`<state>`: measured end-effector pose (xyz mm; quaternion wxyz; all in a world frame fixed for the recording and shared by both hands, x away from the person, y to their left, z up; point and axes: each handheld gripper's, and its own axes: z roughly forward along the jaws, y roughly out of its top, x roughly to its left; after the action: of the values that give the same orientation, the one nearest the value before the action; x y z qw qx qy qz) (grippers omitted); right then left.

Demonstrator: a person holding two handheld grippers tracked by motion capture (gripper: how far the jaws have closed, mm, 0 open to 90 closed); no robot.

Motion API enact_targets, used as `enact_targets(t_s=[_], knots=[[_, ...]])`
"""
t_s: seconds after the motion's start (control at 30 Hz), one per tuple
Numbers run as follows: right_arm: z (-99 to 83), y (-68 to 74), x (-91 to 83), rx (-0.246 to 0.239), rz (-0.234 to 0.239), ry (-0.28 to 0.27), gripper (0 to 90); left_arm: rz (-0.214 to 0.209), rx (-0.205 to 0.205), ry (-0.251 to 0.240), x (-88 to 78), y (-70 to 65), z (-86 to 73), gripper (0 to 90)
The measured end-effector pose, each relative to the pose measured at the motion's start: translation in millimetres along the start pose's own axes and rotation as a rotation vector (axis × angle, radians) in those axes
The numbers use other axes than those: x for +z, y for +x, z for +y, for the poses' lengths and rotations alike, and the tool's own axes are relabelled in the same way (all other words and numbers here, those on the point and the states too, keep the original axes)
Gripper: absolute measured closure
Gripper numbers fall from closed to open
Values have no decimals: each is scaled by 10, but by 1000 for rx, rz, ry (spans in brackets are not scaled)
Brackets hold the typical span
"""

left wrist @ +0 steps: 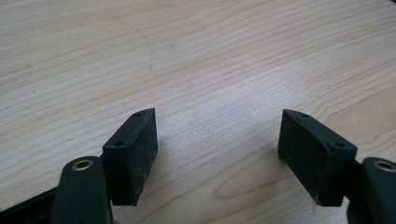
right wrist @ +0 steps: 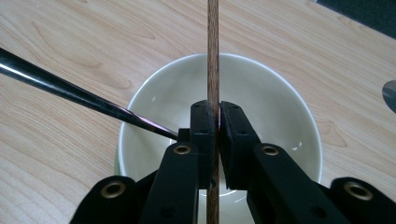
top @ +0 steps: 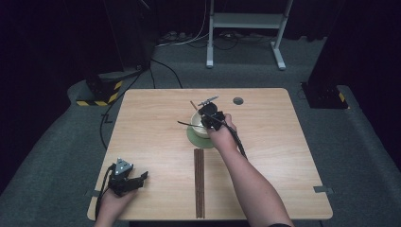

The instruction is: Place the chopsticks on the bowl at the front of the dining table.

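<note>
Left gripper (left wrist: 217, 140): I see its jaws spread wide with only bare wood between the pads; it sits low on the table (top: 151, 142) near the left front corner, well apart from everything else.
Right gripper (right wrist: 217, 126): I have its jaws pressed together on one brown chopstick (right wrist: 213, 56), which runs straight up between the pads and on past the far rim of the bowl (right wrist: 280, 107).
Held chopstick, place: directly above the bowl's open mouth, its far end out beyond the rim over the wood.
Dark rod (right wrist: 70, 91): one, slanting in from the left of my right gripper and ending just beside its left jaw, inside the bowl.
Count: one white bowl, one green mat (top: 193, 137) under it, a bundle of brown sticks (top: 199, 182) lying flat behind the right gripper, toward the front edge; I cannot count them.
Room: open wood left and right of the bowl; a round hole (top: 238, 100) lies beyond it near the far edge.
</note>
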<state>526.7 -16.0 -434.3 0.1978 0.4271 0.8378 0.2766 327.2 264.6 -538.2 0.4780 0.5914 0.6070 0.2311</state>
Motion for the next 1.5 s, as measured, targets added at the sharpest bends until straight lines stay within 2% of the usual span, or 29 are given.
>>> enact_targets(t_s=[0.07, 0.1, 0.17, 0.2, 0.63, 0.7, 0.8, 0.93, 1.07, 1.1, 1.27, 1.37, 1.4, 1.5], knots=[[1, 1, 30, 3, 1, 6, 841, -1, -15, -8, 7, -11, -2, 286], [4, 0, 39, 1, 0, 13, 841, -1, 2, -1, 1, 1, -1, 286], [9, 5, 58, 11, -1, 20, 840, 1, 7, 4, -3, 4, 1, 286], [12, -2, 66, 1, 4, 17, 841, -1, 4, 0, 0, 3, 0, 286], [37, 44, 76, 9, 7, 19, 832, 1, 4, 2, -2, 4, 1, 286], [33, 52, 62, 7, 7, 14, 769, -1, -19, -9, 6, -10, -1, 286], [19, 66, -10, 10, -4, -1, 729, -3, -24, -11, 9, -13, 0, 286], [-23, 93, -136, 12, 14, -26, 719, -4, 5, 0, 3, 2, 1, 287], [-123, 211, -272, -17, 35, -50, 714, -5, 7, -1, 4, 3, 0, 288], [-150, 239, -300, -28, 38, -56, 714, -9, -6, -11, 11, -6, -1, 288], [-288, 373, -445, -38, 72, -74, 702, -2, 0, -4, 6, -5, 0, 289], [-361, 450, -552, -70, 87, -95, 696, -2, -2, -8, 8, -6, -1, 290], [-383, 473, -586, -60, 96, -98, 691, 1, 4, 1, 2, -2, 0, 290], [-434, 539, -671, -75, 103, -114, 693, 0, 3, -4, 5, 0, 0, 291]])
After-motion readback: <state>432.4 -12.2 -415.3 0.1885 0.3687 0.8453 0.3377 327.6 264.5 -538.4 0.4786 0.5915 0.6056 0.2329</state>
